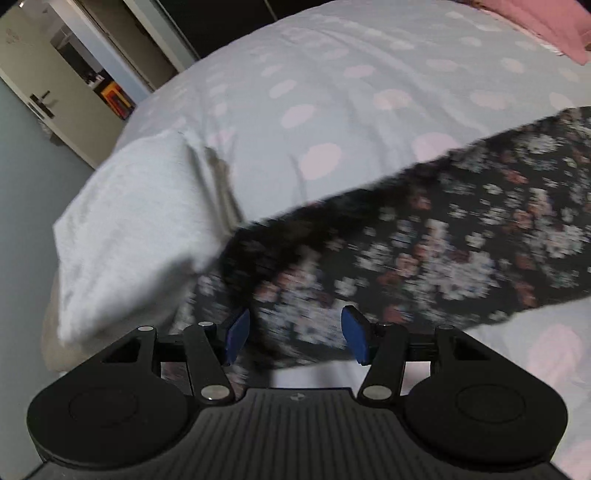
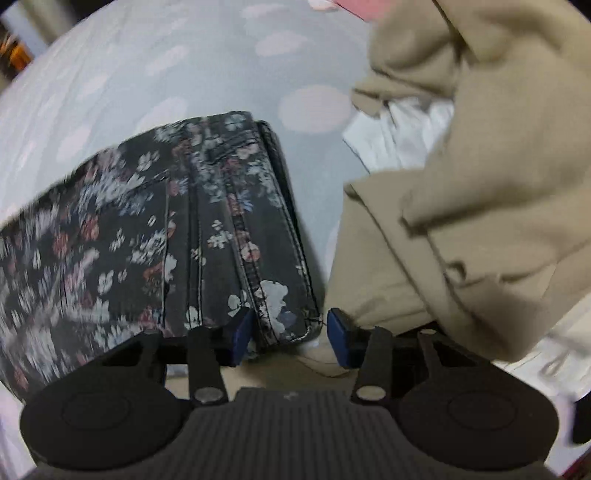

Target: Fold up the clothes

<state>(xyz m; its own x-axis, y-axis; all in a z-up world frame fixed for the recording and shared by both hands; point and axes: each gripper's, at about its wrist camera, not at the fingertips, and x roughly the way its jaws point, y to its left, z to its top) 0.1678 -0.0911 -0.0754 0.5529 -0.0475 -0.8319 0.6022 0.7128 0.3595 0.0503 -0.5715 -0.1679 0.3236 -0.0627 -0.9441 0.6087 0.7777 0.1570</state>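
A dark denim garment printed with small white, pink and blue flowers (image 2: pixel 155 236) lies on a pale grey quilt cover with large soft pink blots (image 1: pixel 332 74). In the right wrist view its stitched seams, a pocket edge and a thick folded waistband show plainly near the lens, while the left part of the cloth smears into blur. The right gripper (image 2: pixel 286 338) stands with its 2 blue-padded fingers (image 2: pixel 242 332) spread wide, and the near corner of the floral denim lies between them; whether either pad touches the cloth cannot be told.

To the right of the denim sits a heap of beige, soft, matte clothing (image 2: pixel 480 184), rumpled in thick folds, with a bit of white crinkled fabric (image 2: pixel 406 133) peeking from under it. The heap runs off the frame at the top and right.

In the left wrist view the same floral garment (image 1: pixel 443 240) stretches as a long dark band across the quilt, heavily blurred, its right end cut off by the frame. The left gripper (image 1: pixel 293 338) is also spread wide, the band's lower edge lying between its blue pads (image 1: pixel 354 336); contact is unclear. A folded pale grey knit piece (image 1: pixel 129 240) lies left of the band, touching or overlapping its end. A pink cloth (image 1: pixel 535 22) is at the far upper right, and a doorway (image 1: pixel 85 70) shows beyond the bed.
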